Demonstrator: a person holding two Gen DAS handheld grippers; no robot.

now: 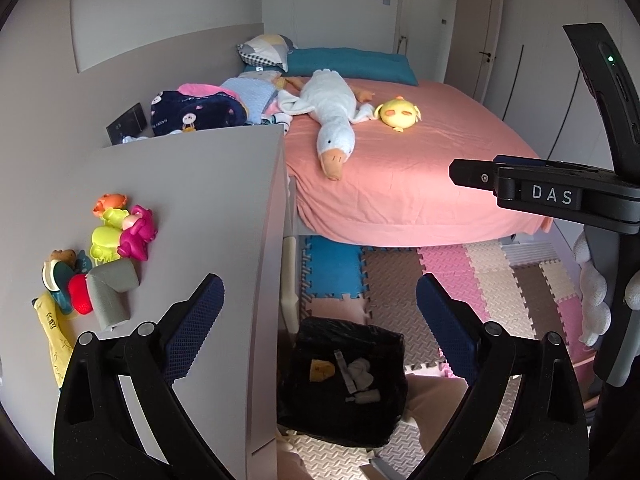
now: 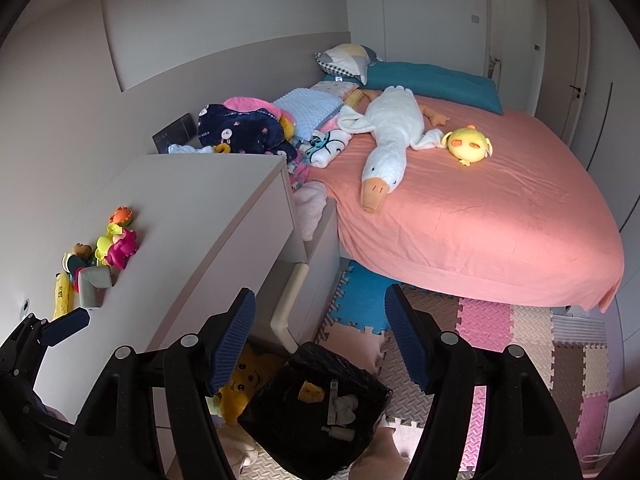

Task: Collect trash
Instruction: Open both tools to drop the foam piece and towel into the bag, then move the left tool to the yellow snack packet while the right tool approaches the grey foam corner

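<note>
A trash bin lined with a black bag (image 1: pixel 344 380) stands on the floor beside the white dresser, seen also in the right wrist view (image 2: pixel 316 408). Inside lie an orange scrap (image 1: pixel 322 370), a white crumpled tissue (image 1: pixel 360 374) and a paper strip. My left gripper (image 1: pixel 320 320) is open and empty, above the bin. My right gripper (image 2: pixel 320 336) is open and empty, also above the bin. The right gripper's body shows at the right of the left wrist view (image 1: pixel 560 192).
The white dresser top (image 1: pixel 192 208) carries small colourful toys (image 1: pixel 120 236) and a grey foam corner piece (image 1: pixel 110 292). A bed with a pink sheet (image 2: pixel 480 208) holds a white goose plush (image 2: pixel 388 140) and a yellow chick plush (image 2: pixel 468 144). Foam puzzle mats (image 1: pixel 460 276) cover the floor.
</note>
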